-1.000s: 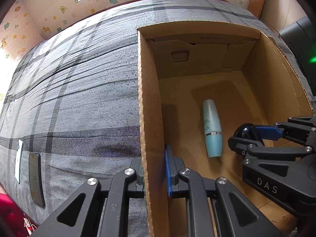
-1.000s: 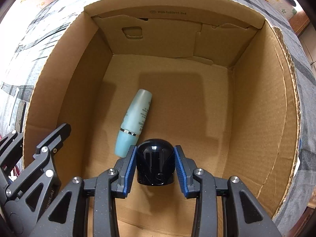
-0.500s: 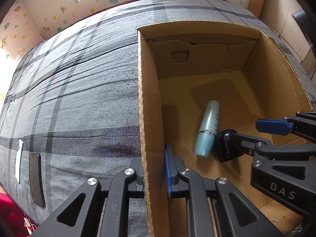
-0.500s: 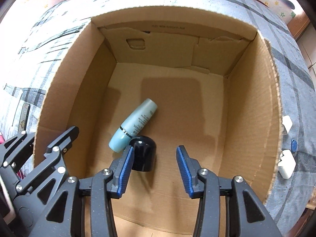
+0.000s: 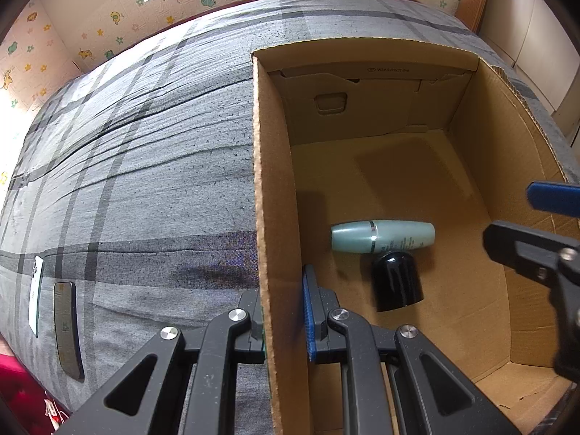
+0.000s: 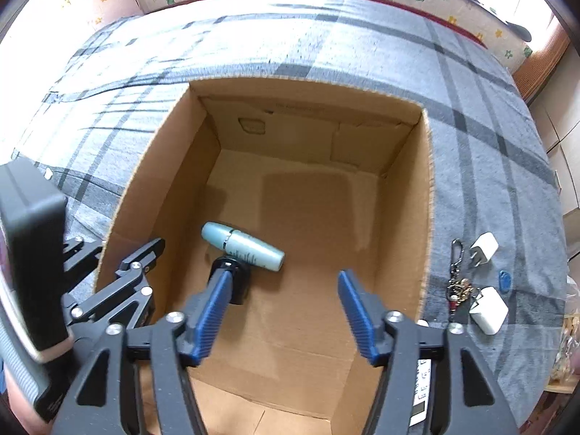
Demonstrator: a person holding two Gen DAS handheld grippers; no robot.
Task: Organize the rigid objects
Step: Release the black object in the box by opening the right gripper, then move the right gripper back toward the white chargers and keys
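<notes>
An open cardboard box [image 5: 275, 188] [image 6: 427, 217] sits on a grey plaid bed. Inside lie a pale teal bottle [image 5: 382, 236] [image 6: 243, 246] and a black cap-shaped jar [image 5: 397, 281] [image 6: 235, 279], touching each other. My left gripper [image 5: 284, 317] is shut on the box's left wall. It also shows in the right wrist view [image 6: 141, 253]. My right gripper [image 6: 282, 311] is open and empty, raised above the box. Its fingers [image 5: 536, 246] show at the right edge of the left wrist view.
To the right of the box lie two white chargers [image 6: 484, 248] [image 6: 489, 310], a keychain [image 6: 457, 282] and a blue tag [image 6: 504, 278]. A dark phone [image 5: 67, 330] and a white card [image 5: 36, 293] lie on the bed at the left.
My right gripper let go of the black jar, opened wider and pulled up and back out of the box. The teal bottle swung round to lie crosswise against the jar.
</notes>
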